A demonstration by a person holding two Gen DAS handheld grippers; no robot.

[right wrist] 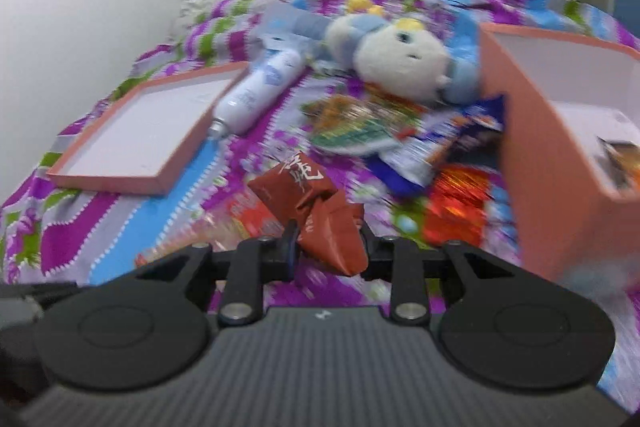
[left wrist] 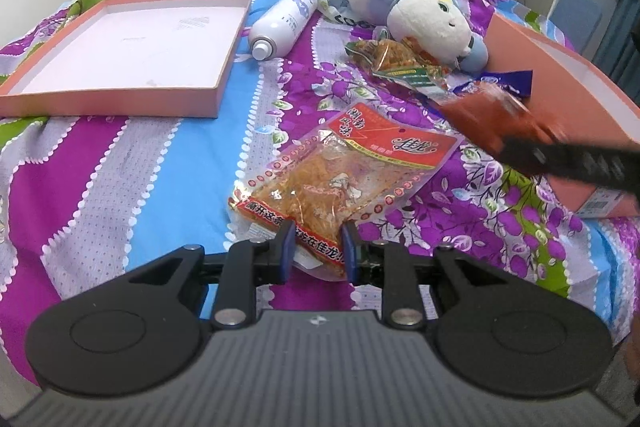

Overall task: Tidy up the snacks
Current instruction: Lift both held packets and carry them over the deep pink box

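A clear snack pack (left wrist: 336, 179) with a red label lies on the flowered bedspread. Its near end sits between the blue pads of my left gripper (left wrist: 318, 253), which is shut on it. My right gripper (right wrist: 328, 247) is shut on a crumpled red-brown snack packet (right wrist: 316, 203) and holds it above the bed. In the left wrist view that packet (left wrist: 484, 115) and the right gripper (left wrist: 516, 143) come in blurred from the right, in front of the tall pink box (left wrist: 568, 75). More snack packs (left wrist: 396, 61) lie by the plush toy.
A shallow pink box lid (left wrist: 218, 83) rests at the left, its white inside up. A white spray bottle (left wrist: 284, 23) and a plush toy (left wrist: 424, 15) lie behind the snacks. The tall pink box (right wrist: 536, 167) stands open at the right, with blue (right wrist: 476, 131) and orange (right wrist: 456, 211) packs beside it.
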